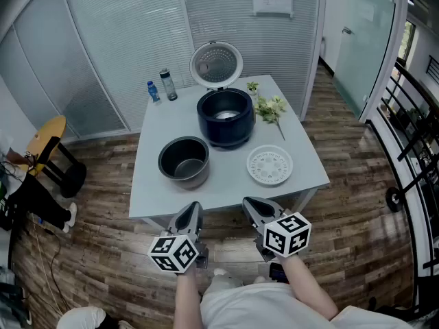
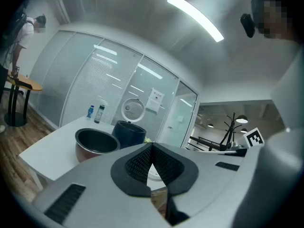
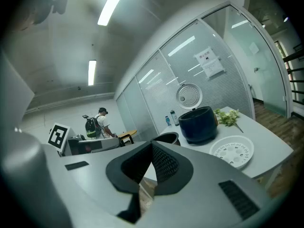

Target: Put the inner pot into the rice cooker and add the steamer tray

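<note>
1. Desk (image 1: 158, 122), white and square, stands on a wood-plank floor (image 1: 89, 252) and fills the middle of what we see from the head view.
2. We find the rice cooker (image 1: 225, 117), dark blue, at the desk's centre toward the far side. Its lid (image 1: 216, 64) is swung up at the far edge, and the well inside lies open with its shiny bottom showing.
3. The inner pot (image 1: 184, 160) sits upright on the desk, near and left of the rice cooker and close beside it, with its mouth up.
4. The steamer tray (image 1: 269, 164), a white round disc with holes, lies flat on the desk near and right of the rice cooker, apart from the inner pot.
5. We hold the left tool (image 1: 194, 208) just short of the desk's near edge, over the floor. In the left gripper view its jaws are clenched tip to tip, with nothing between them.
6. We hold the right tool (image 1: 252, 203) beside it on the right, the two apart from each other. In the right gripper view its jaws are pressed together in the same way and grasp nothing.
7. Neither tool touches the desk or anything on it.
8. At the desk's far left we see a small blue bottle (image 1: 153, 92) and a taller dark bottle (image 1: 168, 85) standing side by side.
9. A green sprig (image 1: 269, 107) with pale flowers lies just right of the rice cooker.
10. In the right gripper view a person (image 3: 99, 125) with a backpack stands far off to the left.
</note>
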{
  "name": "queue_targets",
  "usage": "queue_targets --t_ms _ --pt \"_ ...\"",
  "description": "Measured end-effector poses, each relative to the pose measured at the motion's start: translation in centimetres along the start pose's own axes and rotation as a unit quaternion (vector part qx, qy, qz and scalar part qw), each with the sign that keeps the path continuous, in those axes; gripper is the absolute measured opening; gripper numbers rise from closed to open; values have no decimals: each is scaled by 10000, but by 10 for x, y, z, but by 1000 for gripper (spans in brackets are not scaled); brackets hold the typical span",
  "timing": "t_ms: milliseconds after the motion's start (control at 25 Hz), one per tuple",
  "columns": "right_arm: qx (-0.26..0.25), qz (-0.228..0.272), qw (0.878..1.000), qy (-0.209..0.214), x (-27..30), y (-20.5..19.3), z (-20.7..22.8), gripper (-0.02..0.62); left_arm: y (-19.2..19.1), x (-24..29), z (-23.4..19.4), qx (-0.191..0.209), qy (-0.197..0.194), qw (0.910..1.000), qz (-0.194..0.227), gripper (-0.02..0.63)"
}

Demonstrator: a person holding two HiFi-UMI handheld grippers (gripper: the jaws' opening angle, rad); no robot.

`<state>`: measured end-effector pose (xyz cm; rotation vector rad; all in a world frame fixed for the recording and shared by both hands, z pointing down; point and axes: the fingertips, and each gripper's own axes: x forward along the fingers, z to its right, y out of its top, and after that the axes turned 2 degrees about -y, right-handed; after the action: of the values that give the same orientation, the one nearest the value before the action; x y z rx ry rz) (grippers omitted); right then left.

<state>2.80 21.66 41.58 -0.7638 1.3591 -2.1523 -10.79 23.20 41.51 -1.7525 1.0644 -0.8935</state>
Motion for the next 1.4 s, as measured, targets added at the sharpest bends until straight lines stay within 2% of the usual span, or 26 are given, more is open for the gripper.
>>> queue_targets --t_ms 440,560,600,640,680,720,760,1040,1200,1400 --pt "-3 -15 10000 3 0 -4 0 15 -7 -6 -15 89 303 9994 -132 11" --pt "-22 153 9998 125 -7 -1 -2 17 -16 -1 -13 61 284 9993 -239 12" --pt "-54 189 9997 169 -9 0 -2 17 -20 0 -11 38 249 9992 -295 46" --pt "-104 143 9996 226 -10 -2 -2 21 -23 1 -10 24 226 9991 -355 217" --pt "-164 7 9994 299 -9 -6 -2 125 -25 2 -10 21 239 9990 -389 262" --pt "-230 -167 9989 360 -8 -11 -1 242 -26 2 -10 24 275 9989 -378 262" --pt "-292 -306 9984 375 -7 -16 0 256 -25 1 -10 25 308 9989 -341 262" --pt "-349 -349 9986 205 -9 -24 10 256 -23 -8 -11 185 548 9981 -233 262" --pt "-420 -579 9970 294 4 -32 13 256 -26 -7 -36 135 942 9952 -236 261" --pt "-318 -732 9966 218 36 -31 42 256 -22 20 -67 101 1108 9935 -247 262"
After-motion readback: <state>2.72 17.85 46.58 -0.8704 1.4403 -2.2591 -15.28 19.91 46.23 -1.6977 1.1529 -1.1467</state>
